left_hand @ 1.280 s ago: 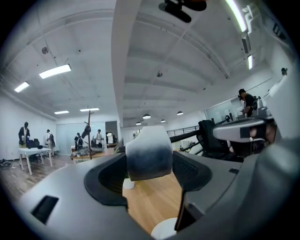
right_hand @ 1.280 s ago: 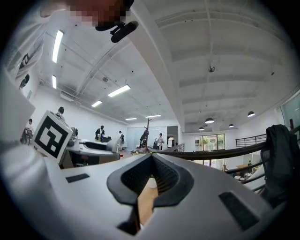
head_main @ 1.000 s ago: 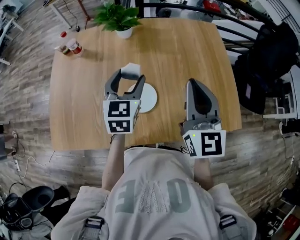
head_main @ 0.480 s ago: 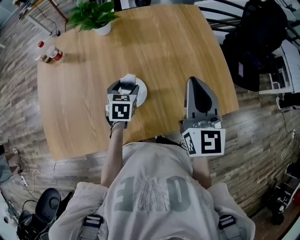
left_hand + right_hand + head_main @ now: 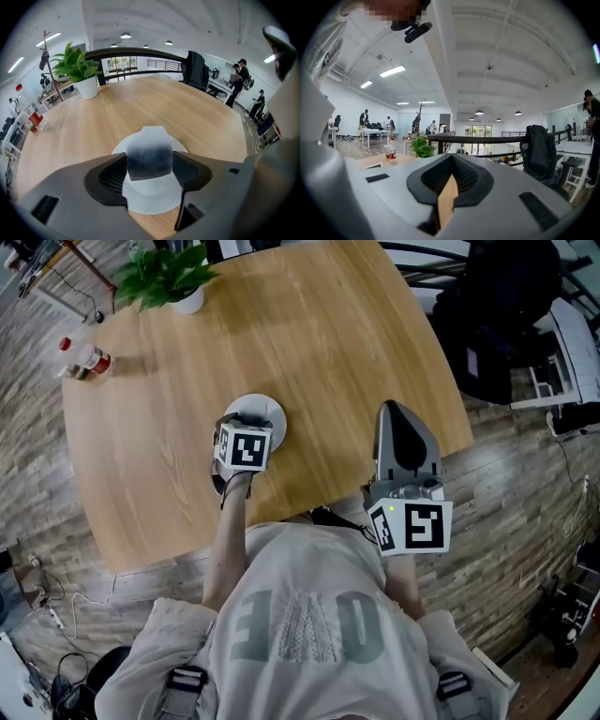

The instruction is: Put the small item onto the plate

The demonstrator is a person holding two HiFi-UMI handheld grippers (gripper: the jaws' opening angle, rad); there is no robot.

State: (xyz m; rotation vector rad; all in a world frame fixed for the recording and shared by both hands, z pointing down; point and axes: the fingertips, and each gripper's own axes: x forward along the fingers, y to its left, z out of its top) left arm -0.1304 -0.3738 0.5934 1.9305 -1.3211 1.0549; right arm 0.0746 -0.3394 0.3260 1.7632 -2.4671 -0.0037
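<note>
My left gripper (image 5: 150, 162) is shut on the small item (image 5: 149, 149), a pale blocky piece with a darker shaded front, held between both pads. It hangs right over the round white plate (image 5: 152, 200); whether it touches the plate I cannot tell. From the head view the left gripper (image 5: 246, 430) points steeply down, and its marker cube covers the item and part of the plate (image 5: 265, 410). My right gripper (image 5: 393, 411) is shut and empty, held level over the table's near right edge, well apart from the plate. Its jaws meet in the right gripper view (image 5: 451, 174).
The wooden table (image 5: 328, 352) carries a potted plant (image 5: 167, 277) at the far left and small bottles (image 5: 84, 360) by the left edge. A dark chair with a jacket (image 5: 506, 315) stands beyond the right edge. People stand far off in the room.
The left gripper has come down with the item and tipped to point steeply at the plate. The right gripper has shifted only a little.
</note>
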